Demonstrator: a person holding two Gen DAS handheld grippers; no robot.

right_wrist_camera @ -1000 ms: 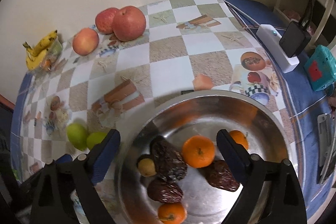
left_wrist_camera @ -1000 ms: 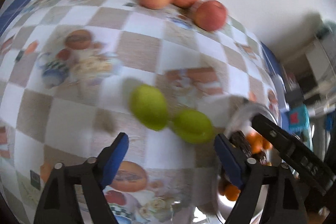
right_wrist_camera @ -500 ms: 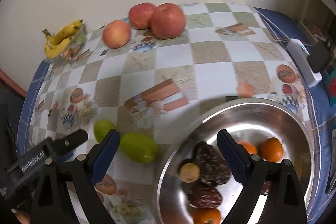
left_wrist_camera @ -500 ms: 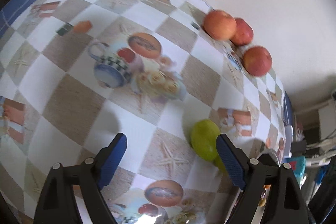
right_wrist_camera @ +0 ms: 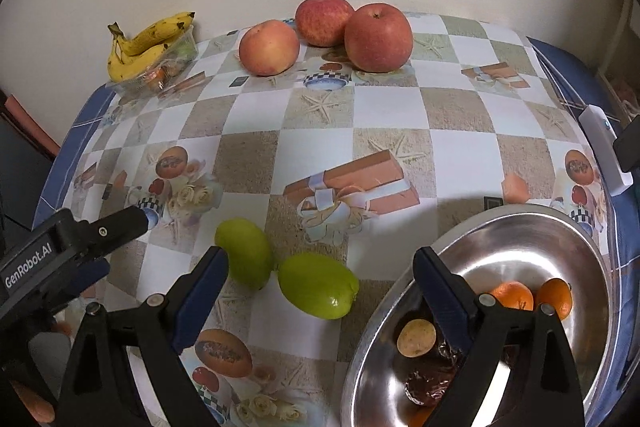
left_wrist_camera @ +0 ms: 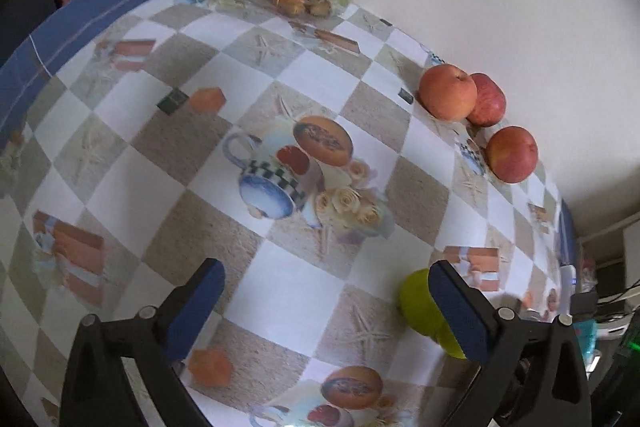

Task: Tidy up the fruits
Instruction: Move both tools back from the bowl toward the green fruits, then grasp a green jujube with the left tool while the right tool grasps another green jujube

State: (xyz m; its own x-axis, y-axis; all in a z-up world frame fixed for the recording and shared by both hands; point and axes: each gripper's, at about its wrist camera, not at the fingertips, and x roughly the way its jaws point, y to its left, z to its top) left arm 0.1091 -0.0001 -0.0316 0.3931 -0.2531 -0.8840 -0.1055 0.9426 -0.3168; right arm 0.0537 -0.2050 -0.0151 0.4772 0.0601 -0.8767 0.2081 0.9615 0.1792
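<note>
Left claw (left_wrist_camera: 326,301) farther from green fruits (right_wrist_camera: 316,285).

Left gripper (left_wrist_camera: 326,307), right gripper (right_wrist_camera: 320,291): black frames, blue pads, silver screws (white "GenRobot.AI" lettering on left).

Right gripper (right_wrist_camera: 320,283) now over the green fruits (right_wrist_camera: 316,285), seemingly off the bowl (right_wrist_camera: 520,227).

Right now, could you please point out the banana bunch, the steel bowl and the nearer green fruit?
banana bunch (right_wrist_camera: 148,45): right wrist view, middle of the bunch.
steel bowl (right_wrist_camera: 520,251): right wrist view, bare inner wall.
nearer green fruit (right_wrist_camera: 316,285): right wrist view, centre of its skin.
</note>
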